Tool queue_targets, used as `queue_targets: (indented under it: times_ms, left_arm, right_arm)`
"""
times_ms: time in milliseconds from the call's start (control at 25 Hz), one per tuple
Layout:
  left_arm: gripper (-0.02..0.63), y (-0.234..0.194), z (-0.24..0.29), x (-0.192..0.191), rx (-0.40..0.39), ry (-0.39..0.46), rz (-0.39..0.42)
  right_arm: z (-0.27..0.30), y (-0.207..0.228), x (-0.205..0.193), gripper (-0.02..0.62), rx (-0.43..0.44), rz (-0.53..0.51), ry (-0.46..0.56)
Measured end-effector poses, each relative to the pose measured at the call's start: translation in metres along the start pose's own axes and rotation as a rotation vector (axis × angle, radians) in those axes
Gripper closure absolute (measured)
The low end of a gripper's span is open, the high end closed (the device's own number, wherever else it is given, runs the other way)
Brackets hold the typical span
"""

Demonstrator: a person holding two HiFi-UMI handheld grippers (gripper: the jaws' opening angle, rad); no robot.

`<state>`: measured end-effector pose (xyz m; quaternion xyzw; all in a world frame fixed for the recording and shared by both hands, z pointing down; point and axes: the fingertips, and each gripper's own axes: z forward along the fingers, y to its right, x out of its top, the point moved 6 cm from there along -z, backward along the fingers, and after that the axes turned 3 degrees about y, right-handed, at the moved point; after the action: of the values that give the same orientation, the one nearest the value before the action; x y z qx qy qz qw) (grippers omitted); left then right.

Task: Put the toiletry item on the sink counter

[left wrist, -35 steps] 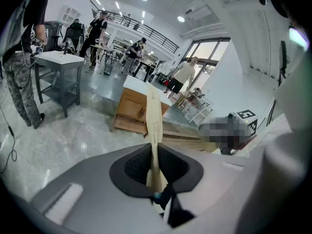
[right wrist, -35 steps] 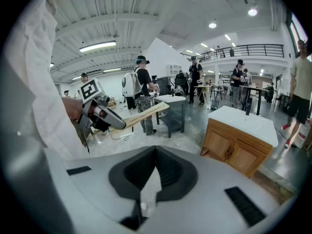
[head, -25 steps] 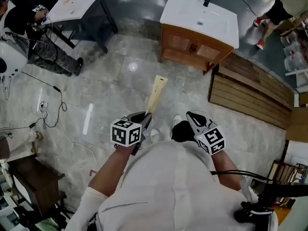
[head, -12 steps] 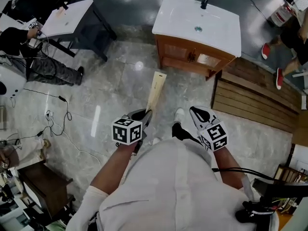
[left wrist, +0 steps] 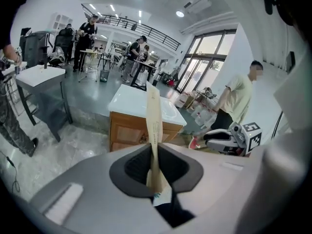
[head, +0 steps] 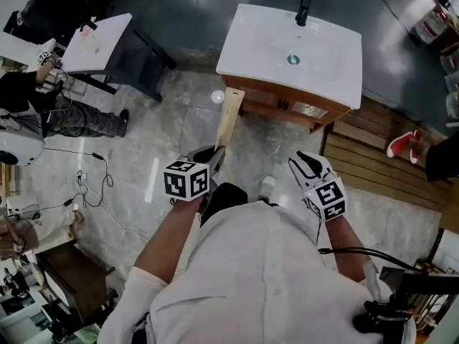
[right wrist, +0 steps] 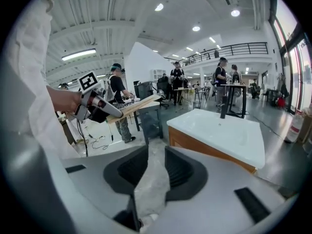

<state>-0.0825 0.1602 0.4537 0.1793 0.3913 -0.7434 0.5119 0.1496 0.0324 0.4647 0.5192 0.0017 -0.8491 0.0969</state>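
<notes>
The toiletry item is a long, flat beige box (head: 228,120). My left gripper (head: 215,160) is shut on its near end, and the box points forward toward the sink counter (head: 251,45), a white basin top on a wooden cabinet. In the head view the box's tip overlaps the cabinet's left front corner. In the left gripper view the box (left wrist: 154,126) stands edge-on between the pads of the left gripper (left wrist: 155,165). My right gripper (head: 305,167) hovers to the right, open and empty. In the right gripper view only floor shows between the right gripper's (right wrist: 155,169) jaws.
A black faucet (head: 304,9) stands at the counter's back edge. A second basin on a dark frame (head: 97,34) is at the far left, with a seated person beside it. Wooden slats (head: 373,163) lie right of the cabinet. Cables (head: 93,170) trail on the floor at left.
The sink counter has drawn closer and lower in the head view. The box tip now overlaps the cabinet's corner. Both grippers keep their hold and spacing.
</notes>
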Motion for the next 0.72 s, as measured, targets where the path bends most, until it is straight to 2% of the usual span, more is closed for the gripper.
queue_targets:
  times_ms: [200, 480, 600, 720]
  left_arm:
    - [0.568, -0.025, 0.036, 0.049, 0.008, -0.034, 0.105]
    - [0.568, -0.075, 0.115, 0.133, -0.066, -0.112, 0.333]
    - [0.568, -0.098, 0.154, 0.178, -0.101, -0.159, 0.465]
    - [0.568, -0.122, 0.198, 0.224, -0.112, -0.211, 0.647]
  right_arm:
    - [0.013, 0.033, 0.005, 0.512, -0.029, 0.051, -0.005]
    - [0.031, 0.098, 0.015, 0.512, -0.177, 0.128, -0.026]
    - [0.036, 0.128, 0.029, 0.512, -0.256, 0.174, -0.013]
    - [0.043, 0.156, 0.043, 0.512, -0.336, 0.241, 0.013]
